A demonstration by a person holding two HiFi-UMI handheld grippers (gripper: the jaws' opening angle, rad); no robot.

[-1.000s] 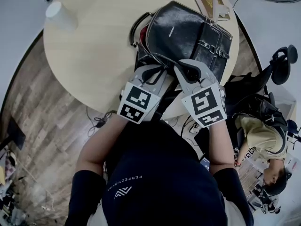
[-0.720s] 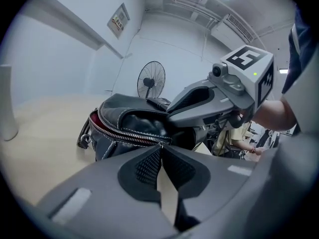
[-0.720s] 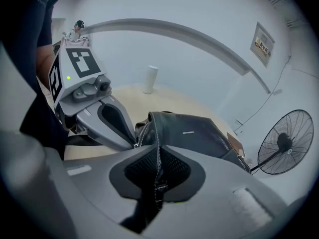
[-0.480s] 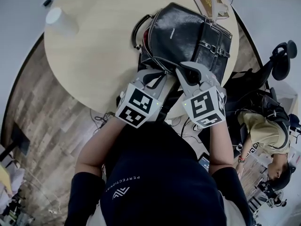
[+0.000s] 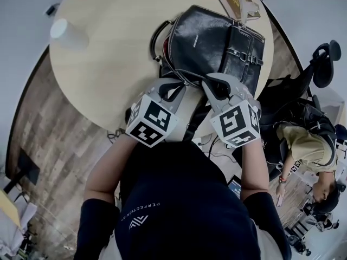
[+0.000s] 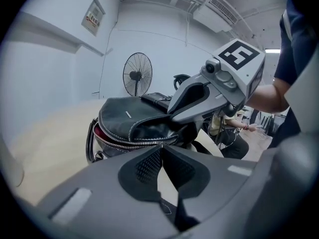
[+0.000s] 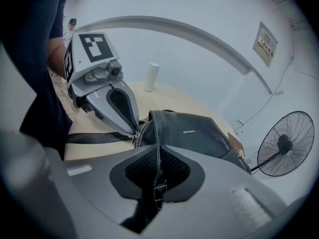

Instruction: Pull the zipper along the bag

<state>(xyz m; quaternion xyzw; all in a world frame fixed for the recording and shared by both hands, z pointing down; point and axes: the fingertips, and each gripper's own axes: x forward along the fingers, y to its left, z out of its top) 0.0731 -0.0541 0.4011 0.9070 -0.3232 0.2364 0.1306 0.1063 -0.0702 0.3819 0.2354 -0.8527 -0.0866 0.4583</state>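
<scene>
Table: round pale wooden top (image 5: pixel 108 64), white paper cup (image 5: pixel 68 34) way off on the left, not involved.
Left gripper (image 6: pixel 162 146): jaws pinched together right on the zip line, and it looks like they've nipped the small metal zipper pull (image 7: pixel 135 133) at the very tip.
Bag: black leather handbag (image 5: pixel 211 37) lying at the near edge of the table, mouth gaping, red lining showing.
Zipper: silver-toothed zipper (image 6: pixel 129 142) runs from the left gripper's tip away along the mouth towards the handle end. I reckon the pull goes straight out along that line, away from the body.
Right gripper (image 7: pixel 158 148): clamped on the handbag's stitched rim just beside the pull, bracing it.
Nearer hand: left is on the pull, right only anchors.
Arms: both forearms reach forward, grippers angled in towards each other at the bag's near end.
</scene>
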